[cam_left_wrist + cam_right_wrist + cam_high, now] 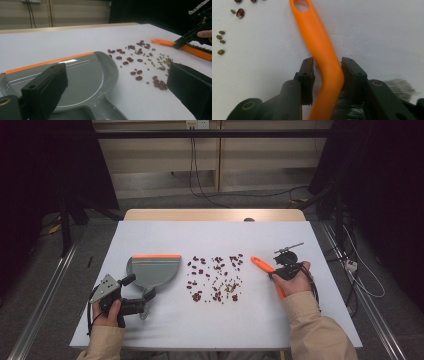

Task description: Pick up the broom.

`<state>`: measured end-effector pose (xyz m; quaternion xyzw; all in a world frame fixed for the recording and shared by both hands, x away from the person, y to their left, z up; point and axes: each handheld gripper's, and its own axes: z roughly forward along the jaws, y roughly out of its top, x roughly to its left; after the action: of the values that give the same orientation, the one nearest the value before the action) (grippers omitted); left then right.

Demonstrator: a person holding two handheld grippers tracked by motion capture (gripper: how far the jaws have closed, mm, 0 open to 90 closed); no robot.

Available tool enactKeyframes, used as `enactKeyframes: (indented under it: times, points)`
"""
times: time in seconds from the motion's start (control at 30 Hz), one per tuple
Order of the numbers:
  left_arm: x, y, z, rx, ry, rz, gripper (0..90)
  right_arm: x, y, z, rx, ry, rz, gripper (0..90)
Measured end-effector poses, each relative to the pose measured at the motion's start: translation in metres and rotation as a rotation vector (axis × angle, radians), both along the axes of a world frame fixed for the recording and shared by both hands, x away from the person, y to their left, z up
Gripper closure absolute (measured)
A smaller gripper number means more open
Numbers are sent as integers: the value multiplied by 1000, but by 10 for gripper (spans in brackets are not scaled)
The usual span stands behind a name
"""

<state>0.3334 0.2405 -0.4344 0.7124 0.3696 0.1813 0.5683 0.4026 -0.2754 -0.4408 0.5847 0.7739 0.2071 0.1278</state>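
The right gripper (326,75) is closing its jaws on the orange brush (322,52), taking it at the bend of the handle just ahead of the bristles; the pads are sitting against both sides of the plastic, so it looks gripped. The brush is lying flat on the white table (215,320), just right of the scattered beans (216,276). Its handle is looking stiff, light and smooth — likely slippery under the pads — so the bend is a sensible hold, since the kink should be stopping it from sliding lengthwise; the bristles are soft and no place to grip. The grey dustpan (152,271) is resting just left of the beans, its orange lip on the far side. The left gripper (134,292) is hovering at the dustpan's handle with its jaws standing wide apart and holding nothing — the pan, thin and light, may be skidding when pushed, so its handle needs a firm hold.
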Motion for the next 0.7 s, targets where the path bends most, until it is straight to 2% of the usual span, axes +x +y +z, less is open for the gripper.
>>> enactKeyframes:
  times: [0.07, 0.2, 0.3, 0.4, 0.7]
  points:
    - [0, 0, 0, 2, -1, -1, 33, 2, 2, 1, -17, 17, -1, 659]
    - [-1, -1, 1, 5, -4, -3, 33, 6, 4, 2, -17, 39, -25, 691]
    - [0, -1, 1, 3, -3, 1, 33, 3, 4, 0, -12, 19, -45, 692]
    - [0, -1, 1, 0, -6, 2, 34, 0, 3, -1, -3, -8, -41, 693]
    - [0, 1, 0, -6, -2, 8, 34, 1, 3, 0, -13, -25, -13, 695]
